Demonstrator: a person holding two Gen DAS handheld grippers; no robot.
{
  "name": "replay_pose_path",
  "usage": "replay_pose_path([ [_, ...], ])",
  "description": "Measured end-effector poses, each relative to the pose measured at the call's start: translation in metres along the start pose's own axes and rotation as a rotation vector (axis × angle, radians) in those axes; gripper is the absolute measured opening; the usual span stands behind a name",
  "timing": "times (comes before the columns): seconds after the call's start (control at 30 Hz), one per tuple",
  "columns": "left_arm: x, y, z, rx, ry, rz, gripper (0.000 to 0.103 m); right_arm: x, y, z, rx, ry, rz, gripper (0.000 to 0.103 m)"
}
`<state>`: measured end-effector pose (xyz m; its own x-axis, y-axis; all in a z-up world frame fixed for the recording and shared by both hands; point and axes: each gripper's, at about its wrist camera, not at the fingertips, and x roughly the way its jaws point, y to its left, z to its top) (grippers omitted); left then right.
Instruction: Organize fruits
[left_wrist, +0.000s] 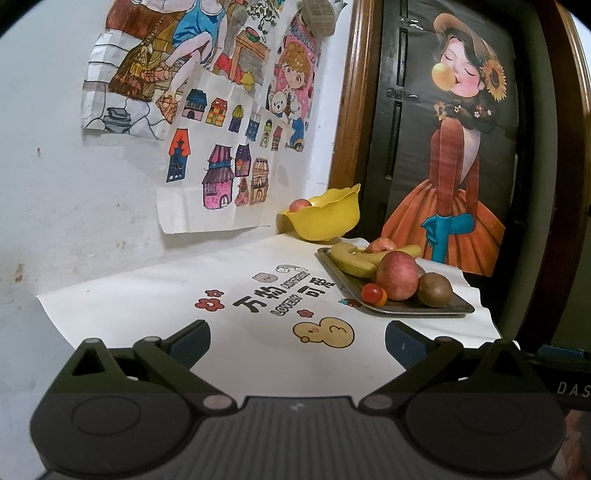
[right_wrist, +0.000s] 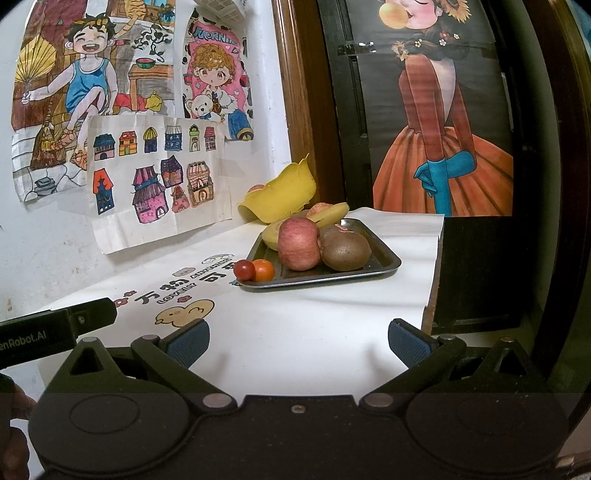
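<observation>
The work surface is a table covered by a white printed cloth (left_wrist: 236, 295) (right_wrist: 314, 314), set against a white wall carrying coloured drawings (left_wrist: 207, 110) (right_wrist: 122, 122); a dark door bearing a painted figure in an orange dress (left_wrist: 454, 177) (right_wrist: 443, 147) stands behind the far corner. A yellow scalloped bowl (left_wrist: 325, 218) (right_wrist: 284, 195) sits at the back of the cloth, close to the wall and the door frame, with one reddish apple visible inside it (left_wrist: 300, 205). Directly in front of the bowl lies a rectangular metal tray (left_wrist: 436, 308) (right_wrist: 332, 271). The tray holds two bananas (left_wrist: 351, 262) at its far end, a small apple (left_wrist: 381, 244) behind them, a large red apple (left_wrist: 397, 275) (right_wrist: 298, 243) in the middle, a brown kiwi (left_wrist: 435, 290) (right_wrist: 346, 251) touching the large apple on its right, and, at the near left corner, a red cherry tomato (left_wrist: 371, 293) (right_wrist: 244, 269) beside a small orange fruit (left_wrist: 382, 297) (right_wrist: 263, 270). The left gripper (left_wrist: 297, 345) is positioned low over the cloth, well short of the tray, with both blue-padded fingers (left_wrist: 190, 341) spread wide and nothing between them. The right gripper (right_wrist: 298, 343) is likewise over bare cloth in front of the tray, its fingers (right_wrist: 410, 343) spread apart and empty. The body of the left gripper appears at the left edge of the right wrist view.
</observation>
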<state>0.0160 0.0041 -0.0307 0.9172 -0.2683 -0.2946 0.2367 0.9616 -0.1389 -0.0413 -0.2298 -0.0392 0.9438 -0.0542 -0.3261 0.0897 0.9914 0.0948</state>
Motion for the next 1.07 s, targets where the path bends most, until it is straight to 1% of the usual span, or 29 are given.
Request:
replay_pose_path([
  [0.27, 0.0004, -0.0003, -0.0012, 0.000, -0.001, -0.004, 0.103, 0.0001, 0.0002, 0.0003, 0.000, 0.000, 0.000, 0.102],
  [0.33, 0.0018, -0.0012, -0.0013, 0.002, 0.014, -0.011, 0.103, 0.0001, 0.0004, 0.0005, 0.000, 0.000, -0.001, 0.102],
  [0.43, 0.0040, -0.0049, -0.0017, 0.013, 0.036, 0.012, 0.103, 0.0003, 0.0006, 0.0007, 0.000, 0.001, -0.001, 0.102],
  [0.5, 0.0059, -0.0045, -0.0017, 0.009, 0.051, 0.004, 0.103, 0.0001, 0.0008, -0.0008, -0.001, 0.002, -0.002, 0.102],
  [0.6, 0.0043, -0.0036, -0.0022, -0.006, 0.043, -0.006, 0.103, -0.0001, 0.0013, -0.0023, -0.001, 0.004, -0.005, 0.102],
  [0.83, 0.0032, -0.0031, -0.0012, -0.015, 0.027, 0.010, 0.103, 0.0002, 0.0023, -0.0024, -0.002, 0.006, -0.006, 0.102],
  [1.07, 0.0030, -0.0031, -0.0012, -0.016, 0.025, 0.008, 0.103, 0.0011, 0.0037, -0.0030, -0.004, 0.011, -0.007, 0.102],
])
